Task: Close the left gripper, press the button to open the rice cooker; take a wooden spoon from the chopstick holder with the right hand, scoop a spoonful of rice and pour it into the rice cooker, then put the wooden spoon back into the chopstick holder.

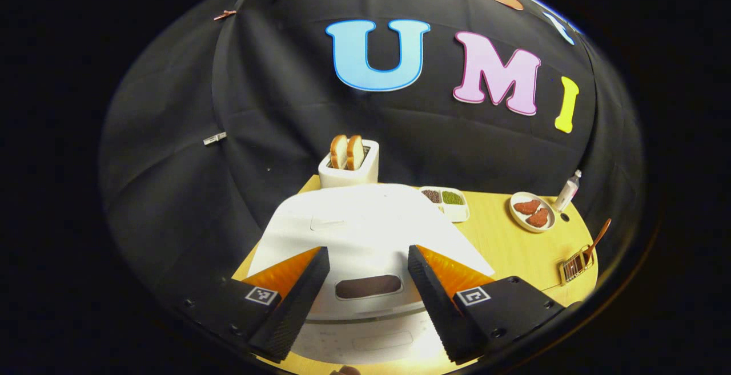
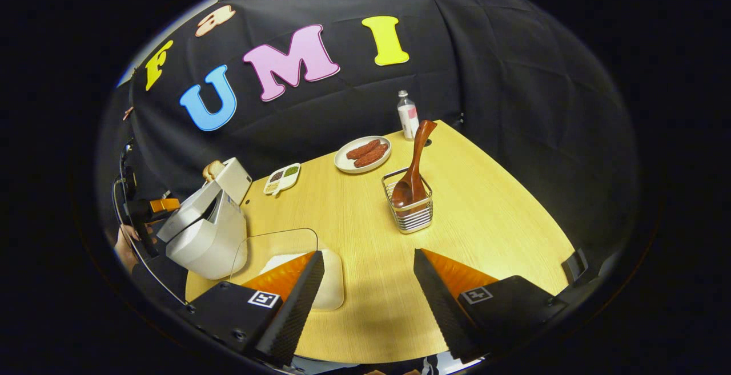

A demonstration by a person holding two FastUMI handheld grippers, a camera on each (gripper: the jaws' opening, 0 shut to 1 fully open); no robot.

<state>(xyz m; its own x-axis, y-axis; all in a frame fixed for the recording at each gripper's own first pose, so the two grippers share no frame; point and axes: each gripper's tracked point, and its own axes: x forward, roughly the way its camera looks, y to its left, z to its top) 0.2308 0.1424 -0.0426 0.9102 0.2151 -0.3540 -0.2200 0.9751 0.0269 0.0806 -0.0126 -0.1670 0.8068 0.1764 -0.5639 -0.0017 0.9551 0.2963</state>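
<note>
The white rice cooker (image 1: 365,221) stands close in front of my left gripper (image 1: 368,249), which is open, its fingers either side of the dark oval button (image 1: 368,286) without touching it. In the right gripper view the rice cooker (image 2: 208,232) sits at the table's left with its lid tilted up a little, and the left gripper (image 2: 151,206) is held by a hand beside it. A wooden spoon (image 2: 414,164) stands bowl-down in the wire chopstick holder (image 2: 408,215). My right gripper (image 2: 368,252) hovers open over the table, short of the holder. A clear container of rice (image 2: 285,261) lies beside its left finger.
On the wooden table (image 2: 485,215) there is a white toaster (image 1: 348,166) with two slices behind the cooker. A small divided dish of beans (image 2: 281,178), a plate of meat (image 2: 362,154) and a small bottle (image 2: 407,115) line the back edge.
</note>
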